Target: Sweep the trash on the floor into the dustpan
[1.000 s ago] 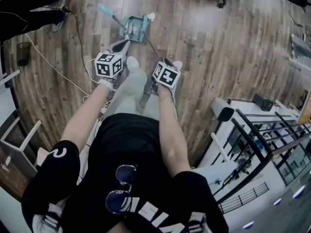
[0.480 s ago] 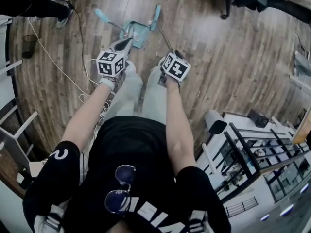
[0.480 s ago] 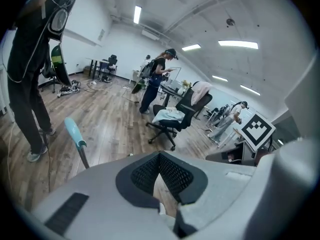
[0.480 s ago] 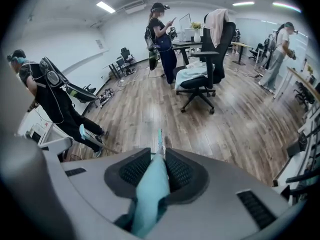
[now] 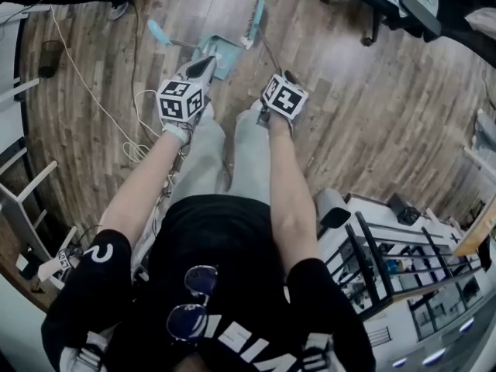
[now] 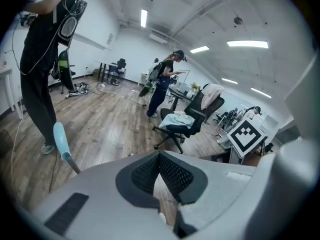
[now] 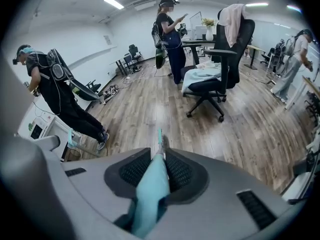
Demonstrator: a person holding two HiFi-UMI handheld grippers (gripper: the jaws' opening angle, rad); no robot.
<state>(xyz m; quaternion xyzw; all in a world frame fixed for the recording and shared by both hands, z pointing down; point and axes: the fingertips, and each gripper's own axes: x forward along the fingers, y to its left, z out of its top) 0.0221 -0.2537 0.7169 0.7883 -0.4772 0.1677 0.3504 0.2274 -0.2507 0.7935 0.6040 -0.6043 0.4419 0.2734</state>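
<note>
In the head view a teal dustpan [image 5: 218,53] lies on the wood floor ahead of my feet, its long handle ending in a teal grip [image 5: 157,31] [image 6: 61,139] to the left. My left gripper [image 5: 203,67] [image 6: 159,156] hovers just short of the pan, pads meeting at the tips with nothing clearly between them. My right gripper [image 5: 271,84] [image 7: 159,159] is shut on the teal broom handle [image 7: 150,189]. The broom head [image 5: 253,18] [image 7: 159,136] stands beside the pan's right edge. I cannot make out any trash.
A white cable [image 5: 116,122] trails over the floor at left. An office chair [image 5: 387,6] [image 7: 212,79] stands at the upper right, and a railed white rack [image 5: 372,262] at the lower right. White furniture [image 5: 23,192] lines the left edge. Several people stand around the room.
The broom head has swung from over the dustpan to its right side. Both grippers sit a little further up the view; the dustpan has stayed in place.
</note>
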